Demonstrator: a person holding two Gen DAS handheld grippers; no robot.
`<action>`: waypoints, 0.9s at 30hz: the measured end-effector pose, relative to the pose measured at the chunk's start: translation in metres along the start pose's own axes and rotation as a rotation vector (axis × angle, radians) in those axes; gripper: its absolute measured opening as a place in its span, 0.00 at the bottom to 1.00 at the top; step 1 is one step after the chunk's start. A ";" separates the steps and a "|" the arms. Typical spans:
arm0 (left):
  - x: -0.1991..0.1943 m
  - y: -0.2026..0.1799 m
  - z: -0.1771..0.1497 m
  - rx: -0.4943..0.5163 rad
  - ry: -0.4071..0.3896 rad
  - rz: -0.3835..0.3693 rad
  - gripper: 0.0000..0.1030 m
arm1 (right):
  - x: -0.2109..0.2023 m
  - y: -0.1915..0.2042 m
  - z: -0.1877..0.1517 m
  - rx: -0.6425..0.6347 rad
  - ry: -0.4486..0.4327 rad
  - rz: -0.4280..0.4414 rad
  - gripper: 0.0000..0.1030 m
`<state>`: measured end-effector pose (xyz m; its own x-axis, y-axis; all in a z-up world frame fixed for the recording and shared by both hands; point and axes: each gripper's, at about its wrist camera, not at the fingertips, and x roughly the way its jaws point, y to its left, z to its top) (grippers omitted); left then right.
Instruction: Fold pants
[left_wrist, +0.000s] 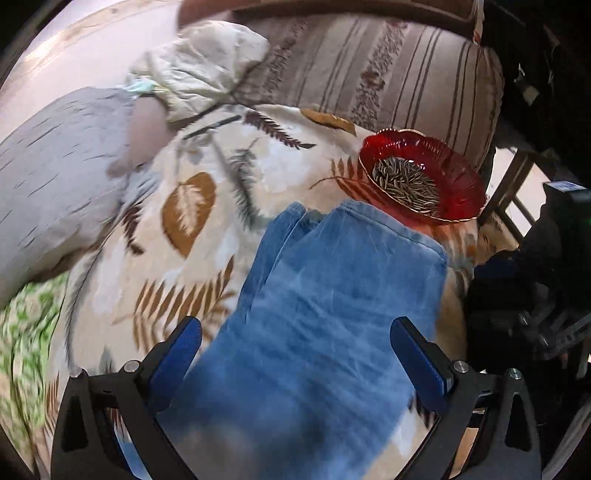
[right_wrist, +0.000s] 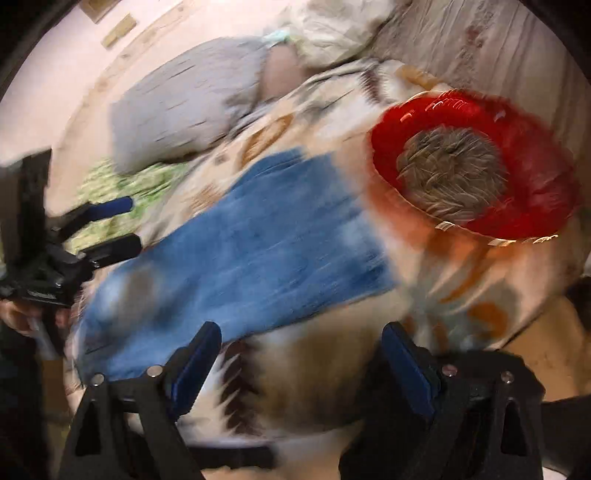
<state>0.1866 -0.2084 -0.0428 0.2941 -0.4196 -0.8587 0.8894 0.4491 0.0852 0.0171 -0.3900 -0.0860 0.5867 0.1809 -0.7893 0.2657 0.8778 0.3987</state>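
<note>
Blue denim pants lie folded into a long strip on a bed covered by a cream blanket printed with brown and grey leaves. One narrow end of the strip lies just beside a red glass bowl holding striped seeds; the bowl sits on the blanket near the bed's edge on that side.

Left claw: jaws wide apart, hanging above the pants, nothing between the blue pads, no contact seen. In the right wrist view it shows at the far end of the strip, a hand below it.

Right claw: jaws spread wide, empty, over bare blanket just beside the long edge of the pants. That view is smeared with blur; details of the cloth cannot be made out.

Beyond the pants: a grey pillow, a crumpled off-white pillow, a striped brown cushion, a patch of green-patterned fabric toward the bed's other side
</note>
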 end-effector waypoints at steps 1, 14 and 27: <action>0.006 0.001 0.005 0.010 0.007 -0.006 0.99 | 0.003 -0.001 0.001 0.020 0.007 0.023 0.86; 0.102 0.015 0.065 0.079 0.073 -0.082 0.99 | 0.063 0.009 0.030 0.027 0.030 -0.050 0.79; 0.141 0.020 0.075 0.085 0.210 -0.139 0.31 | 0.086 0.011 0.052 -0.053 -0.027 -0.061 0.22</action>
<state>0.2719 -0.3180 -0.1246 0.0963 -0.2955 -0.9505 0.9450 0.3270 -0.0059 0.1103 -0.3880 -0.1252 0.5911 0.1154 -0.7983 0.2609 0.9092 0.3245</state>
